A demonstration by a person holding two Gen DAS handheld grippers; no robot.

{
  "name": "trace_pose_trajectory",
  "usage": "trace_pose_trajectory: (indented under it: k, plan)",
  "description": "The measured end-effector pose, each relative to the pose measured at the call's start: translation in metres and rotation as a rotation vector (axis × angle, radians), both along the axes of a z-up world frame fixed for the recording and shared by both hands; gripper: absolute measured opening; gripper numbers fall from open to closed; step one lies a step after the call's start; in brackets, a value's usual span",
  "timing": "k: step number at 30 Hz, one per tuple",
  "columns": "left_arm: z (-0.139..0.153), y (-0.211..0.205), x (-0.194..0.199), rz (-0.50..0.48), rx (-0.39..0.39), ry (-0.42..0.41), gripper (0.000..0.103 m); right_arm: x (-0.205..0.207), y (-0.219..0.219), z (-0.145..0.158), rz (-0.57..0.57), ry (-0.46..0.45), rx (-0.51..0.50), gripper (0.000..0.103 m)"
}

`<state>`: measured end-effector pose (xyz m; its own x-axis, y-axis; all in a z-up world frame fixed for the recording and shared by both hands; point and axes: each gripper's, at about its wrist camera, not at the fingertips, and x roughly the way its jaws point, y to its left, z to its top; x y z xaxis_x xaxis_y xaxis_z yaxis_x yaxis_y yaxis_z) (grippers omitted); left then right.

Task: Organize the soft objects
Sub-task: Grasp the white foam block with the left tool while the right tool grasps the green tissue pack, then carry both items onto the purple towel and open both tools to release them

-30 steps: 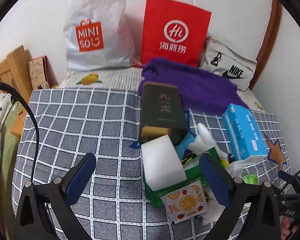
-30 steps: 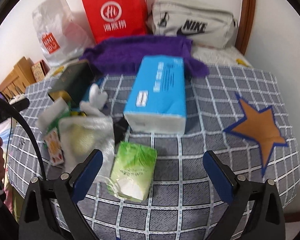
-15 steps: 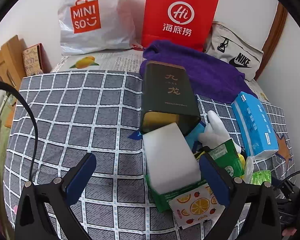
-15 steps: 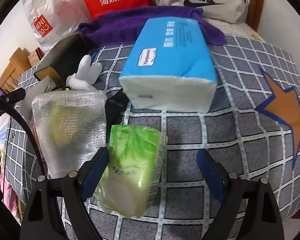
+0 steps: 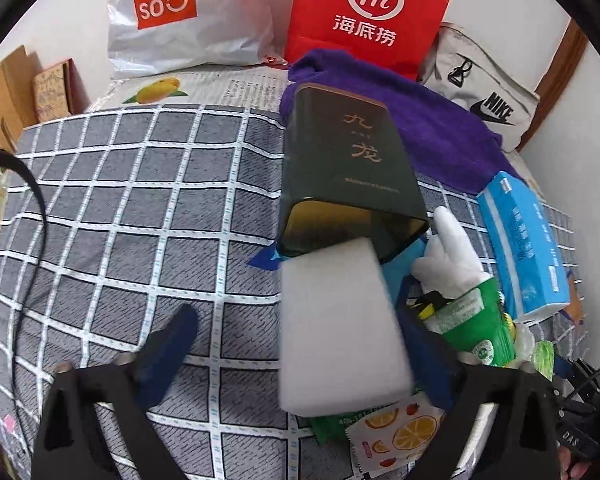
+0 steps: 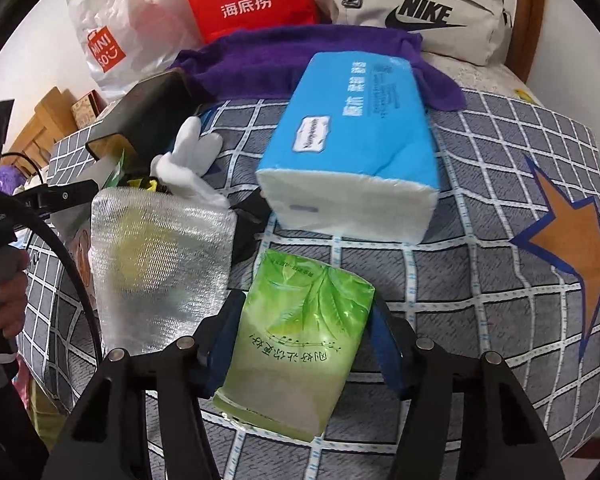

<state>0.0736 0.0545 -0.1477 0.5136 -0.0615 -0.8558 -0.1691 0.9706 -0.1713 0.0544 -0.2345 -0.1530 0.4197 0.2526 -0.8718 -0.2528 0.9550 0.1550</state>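
right gripper (image 6: 300,344) closing round green tissue pack (image 6: 296,344), both pads against pack sides. pack lies just in front of blue tissue box (image 6: 352,148), silver mesh pouch (image 6: 156,268) close on pack's left, bare checked blanket (image 6: 480,320) on its right up to star patch. left gripper (image 5: 300,344) closing, white foam block (image 5: 340,328) between jaws, left pad clear of it; open blanket left of block.

Glossy plastic tissue pack (image 6: 296,332), prob. foam block (image 5: 340,328)
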Motion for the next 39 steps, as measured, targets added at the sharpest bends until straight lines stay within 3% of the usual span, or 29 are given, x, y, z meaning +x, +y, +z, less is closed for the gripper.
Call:
trace_pose_trajectory:
  k: [1, 4, 10, 17, 21, 26, 31, 39]
  plan:
    - [-0.001, 0.001, 0.001, -0.017, -0.031, -0.002, 0.071, 0.001, -0.003, 0.002, -0.004, 0.0, 0.004, 0.06]
    - [0.003, 0.001, 0.001, -0.052, -0.088, -0.011, 0.054, 0.003, -0.01, 0.009, -0.015, -0.006, 0.005, 0.06]
    - [0.016, -0.004, -0.001, -0.094, -0.028, -0.037, 0.053, 0.008, -0.018, 0.034, -0.022, -0.046, 0.025, 0.06]
    - [-0.005, 0.003, 0.005, -0.097, -0.106, 0.012, 0.06, 0.007, -0.011, 0.042, 0.007, -0.056, 0.032, 0.06]
    - [-0.011, 0.003, 0.005, -0.111, -0.136, 0.007, 0.051, 0.008, -0.006, 0.041, 0.019, -0.05, 0.026, 0.06]
    - [0.01, 0.003, -0.002, -0.127, -0.067, -0.036, 0.05, 0.008, -0.007, 0.052, 0.028, -0.073, 0.045, 0.06]
    - [0.033, 0.017, -0.004, -0.091, -0.051, -0.073, 0.051, 0.015, -0.007, 0.064, 0.037, -0.105, 0.06, 0.06]
    - [0.063, 0.026, 0.01, -0.054, 0.01, -0.128, 0.048, 0.051, -0.013, 0.079, 0.014, -0.145, 0.058, 0.06]
